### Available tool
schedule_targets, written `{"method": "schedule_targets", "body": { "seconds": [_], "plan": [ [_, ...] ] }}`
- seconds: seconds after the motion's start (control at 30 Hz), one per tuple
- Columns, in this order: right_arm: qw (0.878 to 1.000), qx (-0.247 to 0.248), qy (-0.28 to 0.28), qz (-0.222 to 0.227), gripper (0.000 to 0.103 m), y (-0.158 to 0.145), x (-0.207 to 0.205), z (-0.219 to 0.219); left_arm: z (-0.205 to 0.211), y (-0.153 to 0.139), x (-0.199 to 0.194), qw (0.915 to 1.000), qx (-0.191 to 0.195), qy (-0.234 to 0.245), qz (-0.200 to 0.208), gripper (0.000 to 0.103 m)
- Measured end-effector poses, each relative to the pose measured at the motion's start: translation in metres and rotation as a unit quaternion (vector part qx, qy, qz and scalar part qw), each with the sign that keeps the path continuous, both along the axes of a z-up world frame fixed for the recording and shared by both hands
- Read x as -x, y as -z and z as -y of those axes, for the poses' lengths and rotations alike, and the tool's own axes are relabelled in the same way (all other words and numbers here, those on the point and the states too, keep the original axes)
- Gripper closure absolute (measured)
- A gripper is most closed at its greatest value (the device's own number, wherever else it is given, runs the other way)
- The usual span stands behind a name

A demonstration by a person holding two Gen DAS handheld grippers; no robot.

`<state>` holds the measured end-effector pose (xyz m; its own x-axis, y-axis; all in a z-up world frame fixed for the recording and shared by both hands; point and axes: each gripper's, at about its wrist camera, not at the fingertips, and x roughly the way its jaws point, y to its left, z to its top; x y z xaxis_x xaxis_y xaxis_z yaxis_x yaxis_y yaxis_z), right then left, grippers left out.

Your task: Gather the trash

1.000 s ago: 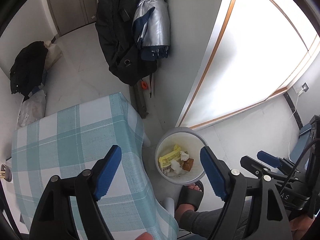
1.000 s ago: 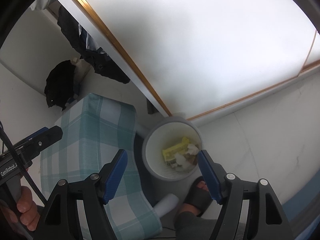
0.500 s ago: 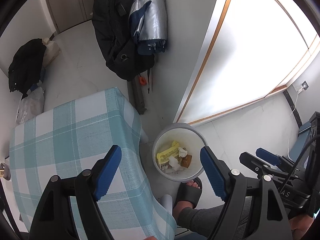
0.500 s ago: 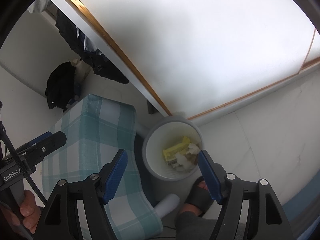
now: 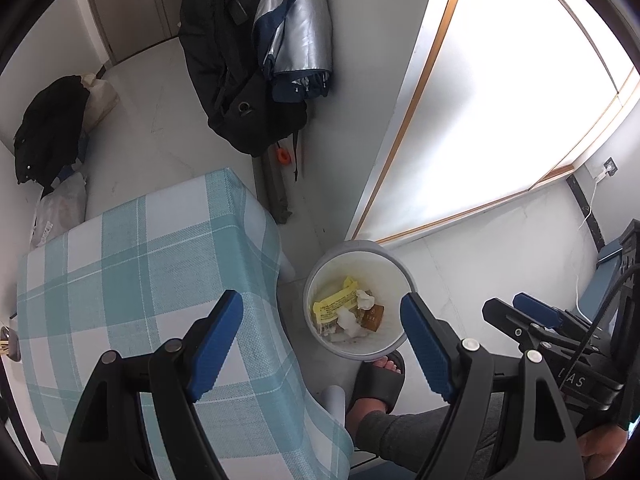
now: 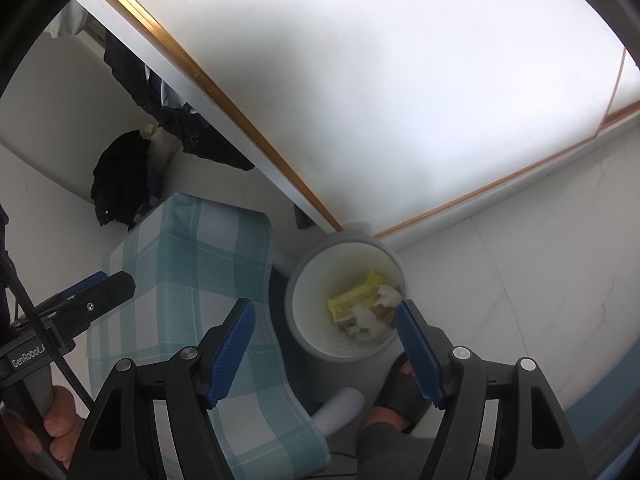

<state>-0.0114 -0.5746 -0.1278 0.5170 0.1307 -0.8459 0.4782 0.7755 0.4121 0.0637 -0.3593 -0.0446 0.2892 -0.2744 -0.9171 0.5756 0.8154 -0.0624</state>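
Hanging high over the floor, the left gripper [image 5: 320,328] and the right gripper [image 6: 326,332] both have their jaws spread wide with nothing between them. The trash bin [image 5: 394,264] stands on the floor just beside the corner of the table with its checked cloth [image 5: 132,280]; a yellow wrapper [image 5: 334,306], crumpled white tissue [image 5: 364,299] and a brown packet [image 5: 372,317] lie at its bottom. Only the left wrist view shows the dark coat [image 5: 224,72] and the folded silver umbrella [image 5: 298,36] clearly. In the right wrist view the bin's contents are blurred, and its right finger [image 6: 416,350] covers part of the rim. A sandalled foot [image 5: 378,382] touches the bin's near side.
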Motion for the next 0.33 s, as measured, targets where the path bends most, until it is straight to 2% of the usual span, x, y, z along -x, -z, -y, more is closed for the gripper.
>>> {"method": "schedule_targets", "body": {
  "seconds": [0.17, 0.33],
  "plan": [
    [1.000, -0.004, 0.006, 0.001, 0.030, 0.001, 0.002, 0.002, -0.001, 0.002, -0.001, 1.0000, 0.002, -0.005, -0.001, 0.025],
    [1.000, -0.006, 0.007, 0.001, 0.029, 0.002, 0.001, 0.004, -0.011, -0.008, -0.003, 0.9988, 0.035, -0.024, 0.026, 0.025]
  ]
}}
